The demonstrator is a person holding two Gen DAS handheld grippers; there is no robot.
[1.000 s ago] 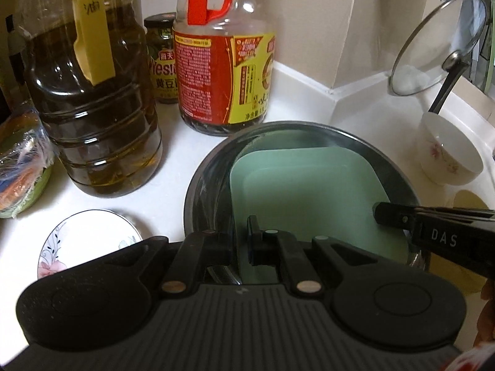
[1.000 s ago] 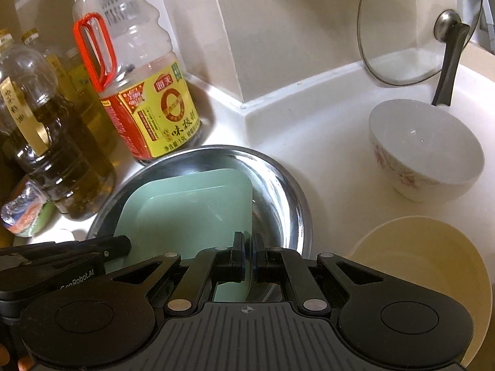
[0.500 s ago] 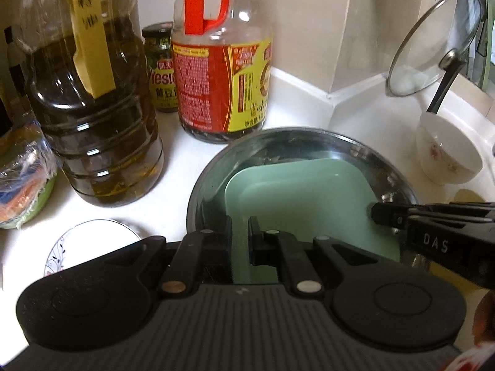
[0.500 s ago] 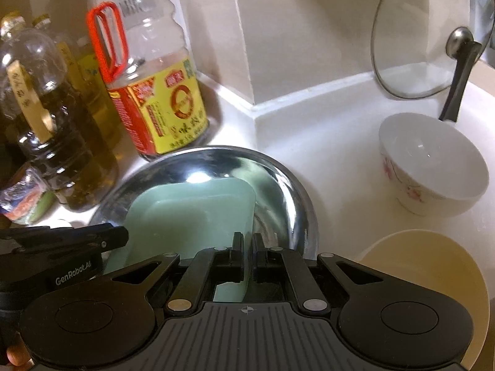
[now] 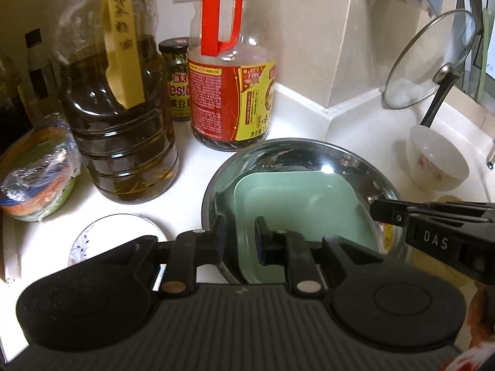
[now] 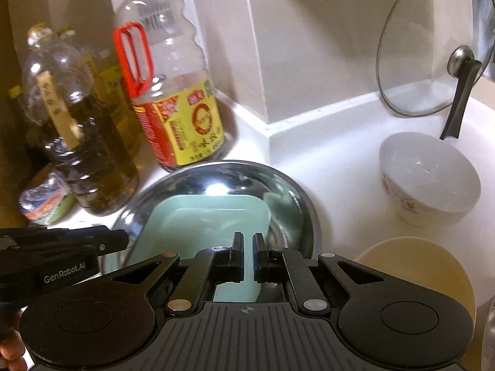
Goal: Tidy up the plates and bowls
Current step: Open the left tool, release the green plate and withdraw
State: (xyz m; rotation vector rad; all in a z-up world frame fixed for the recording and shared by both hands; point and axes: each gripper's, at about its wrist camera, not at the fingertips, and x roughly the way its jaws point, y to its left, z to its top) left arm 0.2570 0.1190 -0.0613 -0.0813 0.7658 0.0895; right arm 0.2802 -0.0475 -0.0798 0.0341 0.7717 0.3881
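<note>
Square pale-green plate [image 5: 301, 204] lying inside round stainless-steel basin [image 5: 346, 159], left gripper [image 5: 239, 236] parted astride both near rims, right gripper [image 6: 248, 255] slightly parted over plate's near edge, gripping nothing, white floral bowl [image 6: 428, 177] far right.

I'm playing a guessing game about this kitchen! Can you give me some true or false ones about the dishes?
1. The green plate lies inside the metal bowl. True.
2. The white bowl is full of soup. False: it is empty.
3. The glass lid leans against the wall. True.
4. The left gripper is shut tight. False: its jaws stand apart, astride the near rims of the plate and metal bowl.
5. A small flowered dish sits on the counter beside the metal bowl. True.
</note>
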